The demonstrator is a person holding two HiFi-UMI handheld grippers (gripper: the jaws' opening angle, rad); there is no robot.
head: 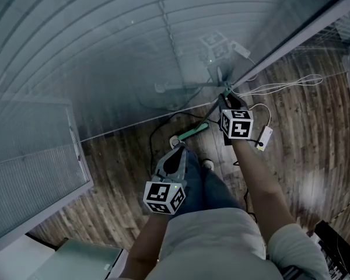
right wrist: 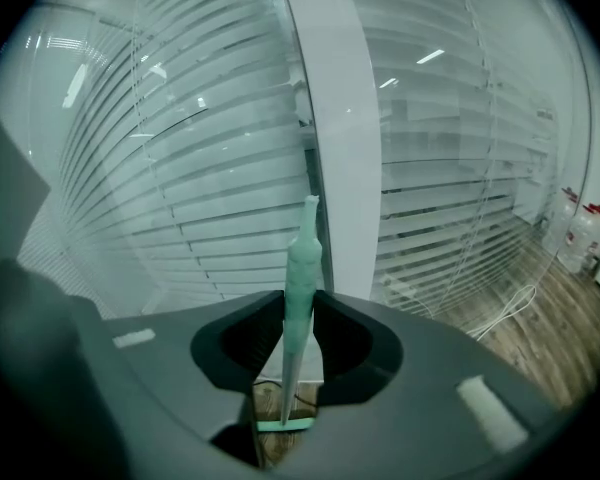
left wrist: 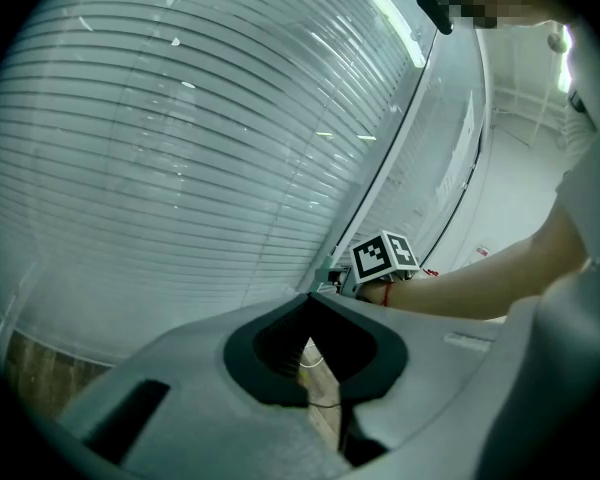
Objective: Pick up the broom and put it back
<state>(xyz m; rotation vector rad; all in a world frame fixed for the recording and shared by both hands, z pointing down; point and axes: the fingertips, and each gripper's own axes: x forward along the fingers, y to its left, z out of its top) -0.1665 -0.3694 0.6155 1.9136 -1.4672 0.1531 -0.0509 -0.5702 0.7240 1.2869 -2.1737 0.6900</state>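
The floor (head: pixel 315 133) is seen steeply from head height; the blinds (right wrist: pixel 180 168) are faced closely from both gripper views.

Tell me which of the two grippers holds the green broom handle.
The right gripper: its jaws clamp the green broom handle. The left gripper holds nothing.

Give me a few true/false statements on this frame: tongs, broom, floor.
1. The right tongs grip the green broom handle. True.
2. The left tongs also hold the broom. False: they are closed on nothing.
3. The floor is wood planks. True.
4. The broom handle lies flat on the floor. False: it is raised, standing up between the right tongs.
5. A white cable lies on the floor near the glass wall. True.
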